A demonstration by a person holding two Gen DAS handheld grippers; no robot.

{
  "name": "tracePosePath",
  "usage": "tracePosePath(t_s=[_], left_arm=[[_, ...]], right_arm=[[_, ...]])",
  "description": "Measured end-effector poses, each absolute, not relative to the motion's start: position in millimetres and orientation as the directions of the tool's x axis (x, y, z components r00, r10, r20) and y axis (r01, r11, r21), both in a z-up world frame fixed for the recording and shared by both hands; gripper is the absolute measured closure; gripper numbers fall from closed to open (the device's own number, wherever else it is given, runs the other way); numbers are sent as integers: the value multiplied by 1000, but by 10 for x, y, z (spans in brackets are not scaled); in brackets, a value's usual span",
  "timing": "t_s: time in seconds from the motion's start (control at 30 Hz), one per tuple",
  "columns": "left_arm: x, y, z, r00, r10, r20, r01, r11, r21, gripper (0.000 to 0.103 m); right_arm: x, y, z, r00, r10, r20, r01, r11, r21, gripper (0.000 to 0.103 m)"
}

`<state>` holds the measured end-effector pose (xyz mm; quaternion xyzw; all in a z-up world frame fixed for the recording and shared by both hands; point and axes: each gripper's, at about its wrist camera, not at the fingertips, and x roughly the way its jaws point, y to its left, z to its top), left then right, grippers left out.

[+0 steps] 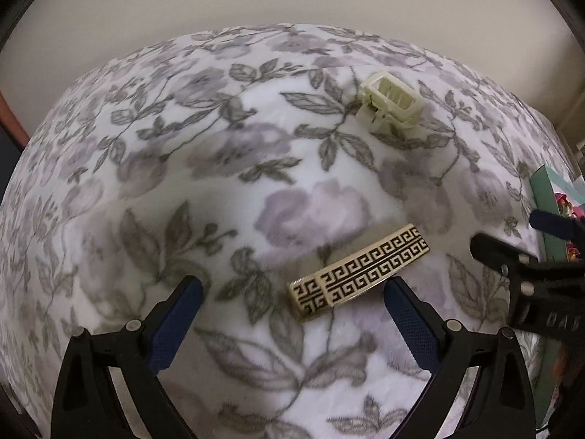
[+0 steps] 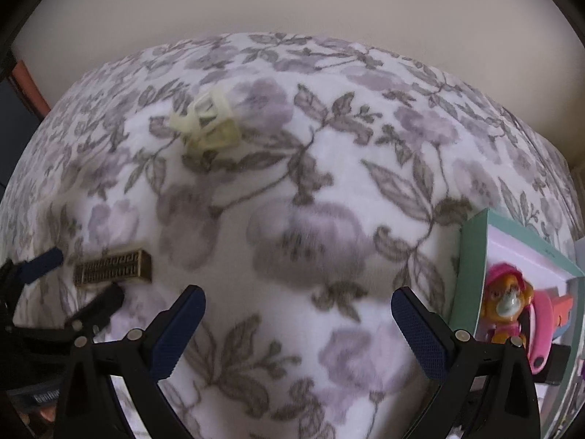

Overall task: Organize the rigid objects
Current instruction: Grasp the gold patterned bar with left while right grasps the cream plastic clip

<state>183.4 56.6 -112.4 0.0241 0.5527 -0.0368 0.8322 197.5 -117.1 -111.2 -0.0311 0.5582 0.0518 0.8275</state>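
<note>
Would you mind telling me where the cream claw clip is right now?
The cream claw clip lies on the floral blanket, upper right in the left wrist view, well beyond the patterned barrette, apart from both grippers.

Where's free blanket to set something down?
Free: the wide patch between the cream claw clip and patterned barrette, and everything left of both. Crowded: the right edge, by the teal toy box and right gripper.

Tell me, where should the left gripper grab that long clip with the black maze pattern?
Pinch the patterned hair clip across its narrow width, near the middle, coming from above. It lies flat on the floral blanket, so only its long edges offer grip. The open left gripper probably needs turning to line up.
</note>
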Motion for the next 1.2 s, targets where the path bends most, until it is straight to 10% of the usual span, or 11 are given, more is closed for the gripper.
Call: tracePosePath(t_s=[0.63, 1.2], left_arm=[[1948, 772, -1073, 455, -148, -878, 38, 988, -147, 79], [1928, 854, -1096, 466, -191, -864, 12, 978, -210, 82]], right_arm=[[2720, -732, -951, 440, 173, -881, -172, 979, 107, 4], [2950, -332, -1155, 429, 127, -895, -234, 972, 26, 35]])
